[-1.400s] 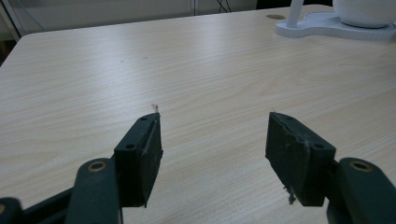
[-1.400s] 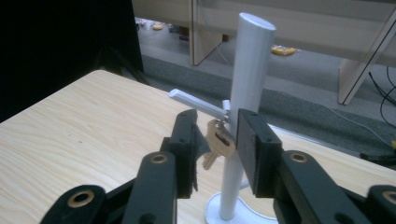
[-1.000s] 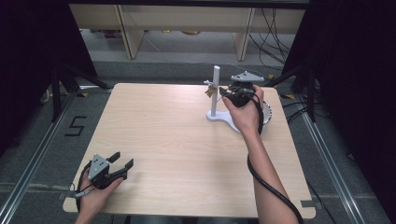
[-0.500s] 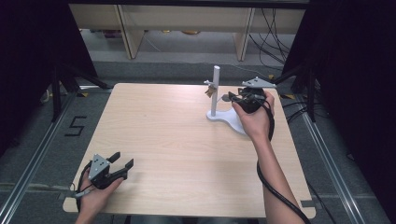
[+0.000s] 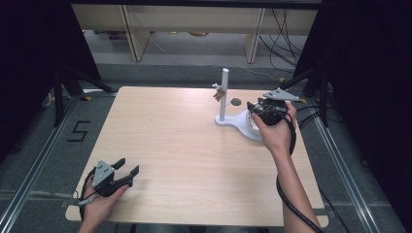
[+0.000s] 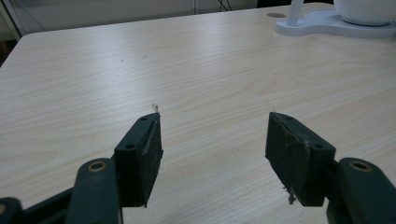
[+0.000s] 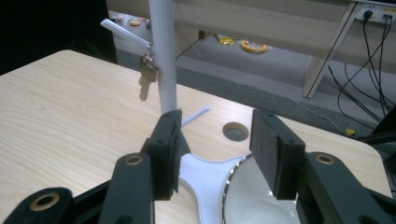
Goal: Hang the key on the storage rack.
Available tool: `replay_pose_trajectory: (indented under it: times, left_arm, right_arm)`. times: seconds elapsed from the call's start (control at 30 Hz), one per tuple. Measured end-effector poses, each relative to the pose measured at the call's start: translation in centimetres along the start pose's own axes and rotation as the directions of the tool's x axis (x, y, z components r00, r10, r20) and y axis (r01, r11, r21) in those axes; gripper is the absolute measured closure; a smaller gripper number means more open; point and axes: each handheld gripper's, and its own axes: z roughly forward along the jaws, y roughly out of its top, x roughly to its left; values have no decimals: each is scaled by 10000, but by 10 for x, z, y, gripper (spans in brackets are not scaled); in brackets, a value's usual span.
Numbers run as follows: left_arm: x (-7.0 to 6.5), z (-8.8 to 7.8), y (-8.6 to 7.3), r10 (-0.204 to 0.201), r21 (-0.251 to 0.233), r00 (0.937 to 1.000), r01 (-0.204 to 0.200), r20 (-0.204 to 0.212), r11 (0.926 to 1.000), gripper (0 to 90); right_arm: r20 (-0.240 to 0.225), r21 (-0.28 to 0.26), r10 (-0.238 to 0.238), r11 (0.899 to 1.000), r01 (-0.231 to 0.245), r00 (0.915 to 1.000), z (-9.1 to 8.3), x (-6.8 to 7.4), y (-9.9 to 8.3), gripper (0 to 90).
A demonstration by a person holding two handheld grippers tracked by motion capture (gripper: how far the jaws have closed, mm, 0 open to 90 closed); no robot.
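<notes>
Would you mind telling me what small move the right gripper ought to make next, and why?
Probably ease the right gripper forward and up toward the key hanging on the white stand's post. Its jaws are open with nothing between them, over the stand's base beside the white dish, and the key hangs just ahead, above jaw level.

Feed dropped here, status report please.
Left gripper open, idle near corner. Right gripper open over stand. Key hanging on peg. Nothing blocking.
</notes>
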Motion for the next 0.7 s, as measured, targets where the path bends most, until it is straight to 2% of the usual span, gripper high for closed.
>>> replay_pose_trajectory:
  times: [0.07,0.1,0.13,0.2,0.23,0.33,0.5,0.53,0.67,0.7]
  left_arm:
    - [0,0,0,1,-1,10000,-1,1,10000,360]
    - [0,0,0,0,0,10000,0,-2,10000,360]
    - [0,0,0,3,8,10000,-3,0,10000,360]
    - [0,0,0,-2,19,10000,2,-4,10000,360]
    - [0,0,0,-7,24,10000,7,-7,10000,360]
    - [-1,-1,0,21,122,10000,-21,-61,9999,360]
    - [-1,-1,0,30,117,10000,-30,-55,9999,360]
    - [-1,-1,0,38,115,10000,-37,-49,9999,360]
    - [0,0,0,2,46,10000,-2,-1,10000,360]
    - [0,0,0,-13,43,10000,13,-3,10000,360]
  right_arm:
    - [23,90,-46,9999,46,10000,-4,-3,-3,544]
    - [48,-46,-90,9999,90,9999,-5,-4,-4,543]
    - [-1,33,8,10000,-8,10000,-7,-5,-6,542]
    - [-29,-52,-160,9999,160,9999,-10,-8,-8,538]
    - [-20,77,-51,10000,51,10000,-14,-8,-11,535]
    - [95,28,93,10000,-93,9999,-18,-7,-15,534]
    - [110,-34,-178,9998,178,9998,-25,-10,-24,530]
    - [107,37,102,9999,-102,9999,-27,-8,-27,527]
    - [115,176,-196,9997,194,9997,-32,-8,-37,517]
    - [87,309,-67,9995,64,9999,-34,-7,-39,515]
